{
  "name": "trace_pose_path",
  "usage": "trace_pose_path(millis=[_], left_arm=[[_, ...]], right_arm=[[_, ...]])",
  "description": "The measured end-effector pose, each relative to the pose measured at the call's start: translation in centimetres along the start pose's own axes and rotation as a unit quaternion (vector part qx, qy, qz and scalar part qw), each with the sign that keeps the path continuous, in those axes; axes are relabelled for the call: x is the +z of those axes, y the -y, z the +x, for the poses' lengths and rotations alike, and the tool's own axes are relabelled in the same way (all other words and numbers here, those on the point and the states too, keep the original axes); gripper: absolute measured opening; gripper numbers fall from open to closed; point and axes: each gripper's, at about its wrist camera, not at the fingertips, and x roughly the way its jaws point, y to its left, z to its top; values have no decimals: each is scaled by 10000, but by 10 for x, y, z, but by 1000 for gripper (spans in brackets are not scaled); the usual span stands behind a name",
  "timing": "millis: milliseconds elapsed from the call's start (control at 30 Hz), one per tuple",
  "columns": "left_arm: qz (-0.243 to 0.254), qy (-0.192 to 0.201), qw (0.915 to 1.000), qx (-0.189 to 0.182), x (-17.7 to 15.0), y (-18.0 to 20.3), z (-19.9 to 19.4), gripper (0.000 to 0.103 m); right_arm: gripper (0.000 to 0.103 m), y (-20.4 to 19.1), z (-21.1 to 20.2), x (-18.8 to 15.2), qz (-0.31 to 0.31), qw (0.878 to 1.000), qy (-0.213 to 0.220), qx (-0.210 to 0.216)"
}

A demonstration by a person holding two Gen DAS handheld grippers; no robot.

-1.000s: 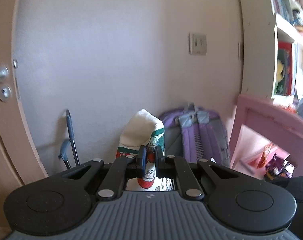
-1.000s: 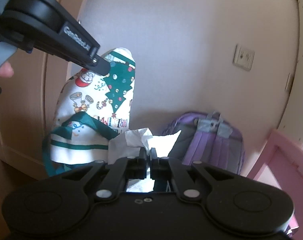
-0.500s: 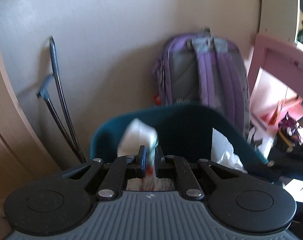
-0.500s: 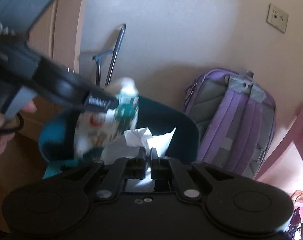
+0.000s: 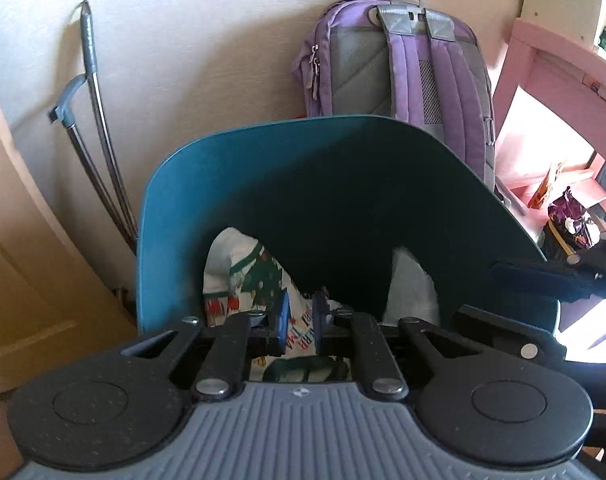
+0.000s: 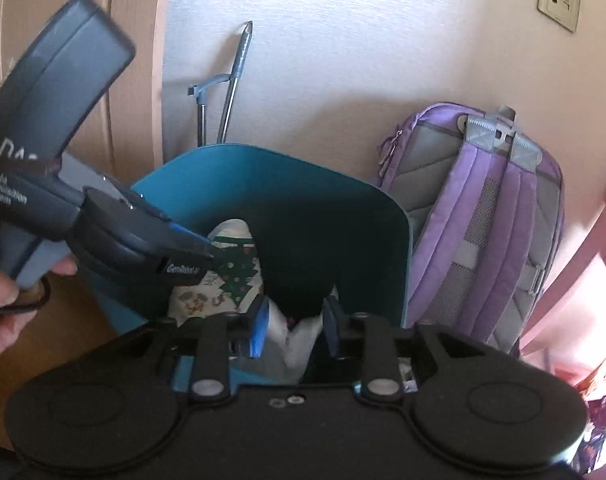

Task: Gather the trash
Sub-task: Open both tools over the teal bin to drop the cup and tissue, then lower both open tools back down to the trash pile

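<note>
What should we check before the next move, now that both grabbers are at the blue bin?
1. Right gripper let go: ok. Its fingers have just been opening, and the white tissue sits loose between them.
2. Tissue inside the teal bin: ok.
3. Tissue dropped clear of the fingers: cannot tell.
4. Left gripper let go: not ok. It is shut on the Christmas-print paper.
5. Christmas-print paper down inside the bin: ok.

Left gripper [image 5: 299,322] angled downward, jaws nearly closed, right gripper [image 6: 295,322] beside it, jaws just opening
</note>
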Motion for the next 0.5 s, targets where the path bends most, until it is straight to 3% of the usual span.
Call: trace_pose_path(millis=[67, 133, 267, 400, 500], left_arm=[[-1, 23, 10000, 6, -3, 0, -7, 14], [-15, 45, 10000, -10, -6, 0, -14, 22], [-28, 301, 9995, 7, -14, 1, -38, 59], [59, 445, 9990, -31, -19, 7, -62, 62], [46, 586, 9983, -56, -26, 9, -83, 73]], right_arm=[[36, -1, -6, -1, 12, 10000, 41, -12], [41, -1, -13, -2, 47, 10000, 66, 30], [42, -4, -30, -5, 87, 9999, 139, 12], [44, -6, -51, -7, 163, 9995, 255, 22], [47, -9, -71, -10, 201, 9991, 362, 42]])
